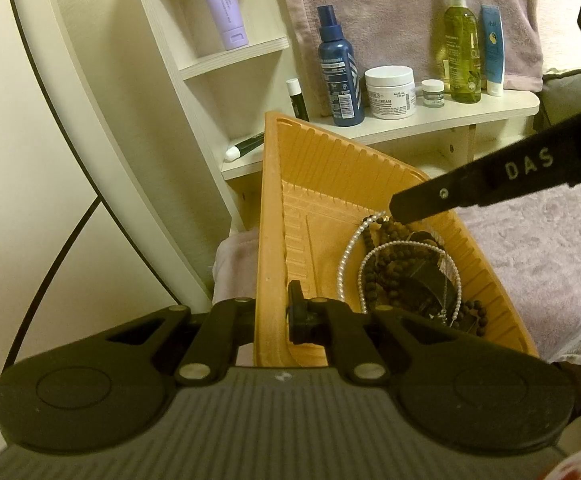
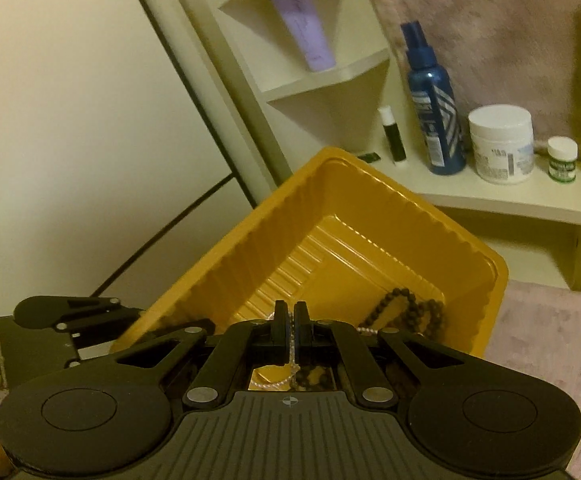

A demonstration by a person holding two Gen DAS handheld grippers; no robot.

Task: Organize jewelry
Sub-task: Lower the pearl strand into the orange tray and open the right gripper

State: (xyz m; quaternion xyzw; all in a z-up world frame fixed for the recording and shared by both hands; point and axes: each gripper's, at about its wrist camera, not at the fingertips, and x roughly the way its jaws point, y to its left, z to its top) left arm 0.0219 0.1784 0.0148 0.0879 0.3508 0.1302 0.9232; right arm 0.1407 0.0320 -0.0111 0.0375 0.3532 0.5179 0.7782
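An orange plastic tray is tilted and holds a tangle of jewelry: a white pearl necklace and dark beaded strands. My left gripper is shut on the tray's near wall, one finger inside and one outside. My right gripper is shut on the pearl necklace inside the tray, with dark beads beside it. The right gripper's arm shows in the left wrist view, its tip over the jewelry.
A white shelf behind the tray carries a blue spray bottle, a white cream jar, a small jar, a green bottle and tubes. A lilac tube stands higher up. A pink towel covers the surface at right.
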